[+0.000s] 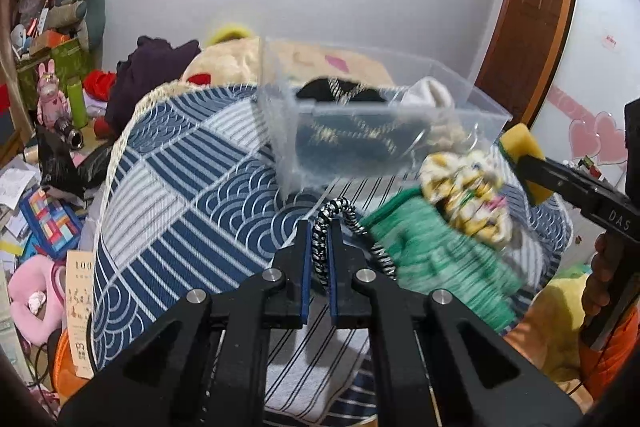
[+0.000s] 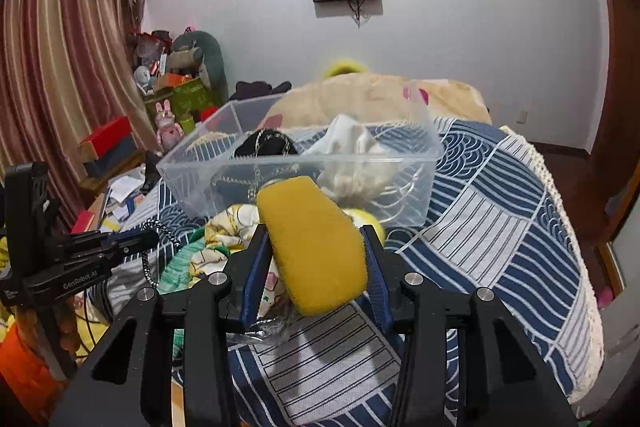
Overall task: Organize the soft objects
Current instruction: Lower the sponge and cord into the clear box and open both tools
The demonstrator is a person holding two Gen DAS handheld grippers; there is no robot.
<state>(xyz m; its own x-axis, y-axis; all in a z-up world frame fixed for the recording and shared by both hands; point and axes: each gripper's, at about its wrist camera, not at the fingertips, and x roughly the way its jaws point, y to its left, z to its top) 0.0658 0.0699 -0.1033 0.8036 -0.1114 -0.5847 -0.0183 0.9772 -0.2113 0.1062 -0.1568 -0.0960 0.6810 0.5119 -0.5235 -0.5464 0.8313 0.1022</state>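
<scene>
Only from the right wrist, yellow sponge (image 2: 316,247) between fingers (image 2: 256,267).

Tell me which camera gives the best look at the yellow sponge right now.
The right wrist view: the yellow sponge fills the centre, clamped between the right gripper fingers. The left wrist view shows only a small end of it at the right edge, partly hidden by that gripper.

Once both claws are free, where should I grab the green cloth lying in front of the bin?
Probably the green cloth is best pinched from above at its raised ribbed edge nearest the clear bin. That edge stands up in a fold, while the rest lies flat under the yellow patterned fabric.
</scene>
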